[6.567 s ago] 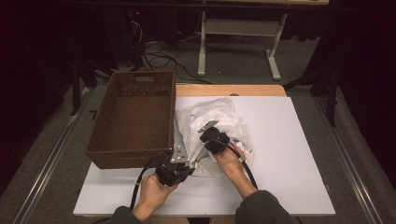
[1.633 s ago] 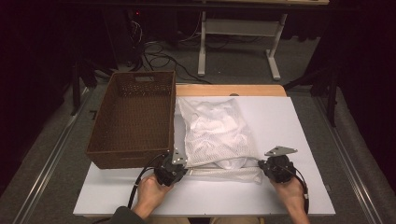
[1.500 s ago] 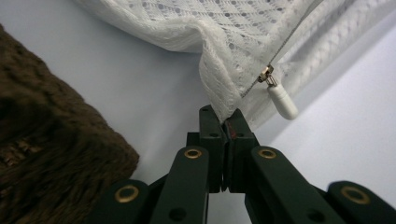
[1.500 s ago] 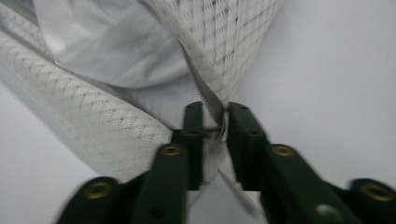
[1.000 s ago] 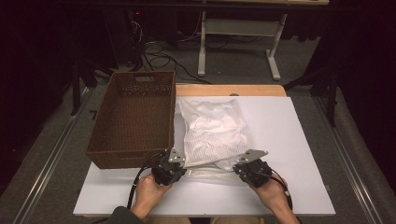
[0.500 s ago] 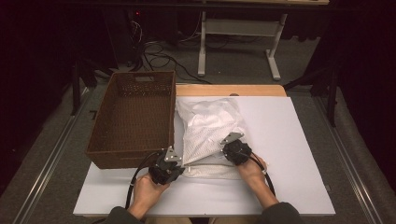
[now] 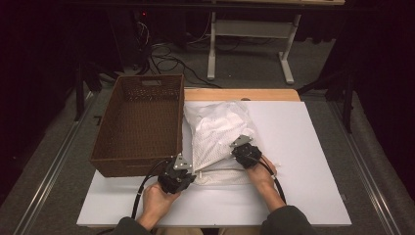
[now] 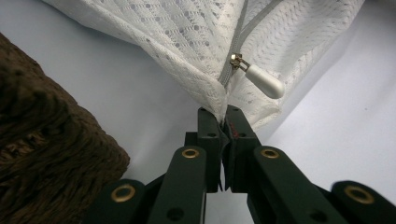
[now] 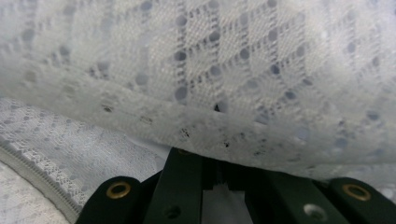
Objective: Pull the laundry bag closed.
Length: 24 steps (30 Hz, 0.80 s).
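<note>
Folding step, I judge: my left tool (image 7: 188, 172) is clamped on the near-left corner of the white mesh laundry bag (image 7: 219, 131) by its zipper pull (image 8: 264, 81). My right tool (image 7: 238, 149) pinches a fold over the bag's middle, beside the wicker basket (image 7: 138, 128) on the surface (image 7: 313, 161). Next move calls for laying that fold flat.

Left tool (image 7: 182, 172) clamped shut, right tool (image 7: 243, 150) closed, both hands low

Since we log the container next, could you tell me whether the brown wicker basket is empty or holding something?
Empty: in the high view the wicker basket shows only bare woven floor, and the white mesh bag lies beside it on the table.
</note>
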Each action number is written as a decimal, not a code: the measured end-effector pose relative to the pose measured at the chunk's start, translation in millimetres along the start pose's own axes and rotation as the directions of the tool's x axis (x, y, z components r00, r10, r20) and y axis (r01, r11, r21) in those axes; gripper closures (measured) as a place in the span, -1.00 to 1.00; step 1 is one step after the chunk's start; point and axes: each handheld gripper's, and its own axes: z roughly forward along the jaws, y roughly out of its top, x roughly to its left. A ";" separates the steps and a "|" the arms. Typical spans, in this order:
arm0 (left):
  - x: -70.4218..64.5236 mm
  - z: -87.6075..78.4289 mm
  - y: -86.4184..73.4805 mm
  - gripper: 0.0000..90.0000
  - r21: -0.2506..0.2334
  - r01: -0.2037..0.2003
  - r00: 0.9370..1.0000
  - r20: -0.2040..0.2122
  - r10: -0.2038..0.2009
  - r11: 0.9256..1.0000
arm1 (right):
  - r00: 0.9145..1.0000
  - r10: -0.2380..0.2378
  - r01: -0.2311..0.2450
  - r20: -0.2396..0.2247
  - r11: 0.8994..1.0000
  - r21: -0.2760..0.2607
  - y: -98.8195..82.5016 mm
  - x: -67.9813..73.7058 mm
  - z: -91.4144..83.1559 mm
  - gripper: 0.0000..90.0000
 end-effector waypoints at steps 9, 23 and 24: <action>3.2 -3.2 0.2 0.44 -0.009 -0.001 1.000 0.016 0.002 1.000 | 0.995 0.010 -0.010 -0.101 1.000 -0.001 -1.1 8.1 -24.4 0.71; 1.3 -15.8 -7.9 0.27 -0.024 0.002 1.000 -0.007 -0.002 1.000 | 0.939 -0.096 0.114 -0.331 0.993 0.038 -1.1 41.9 -23.1 0.28; 1.5 -16.4 -8.7 0.27 -0.025 0.007 1.000 -0.006 -0.007 1.000 | 0.936 -0.087 0.103 -0.340 0.994 0.028 -2.3 40.8 -22.2 0.30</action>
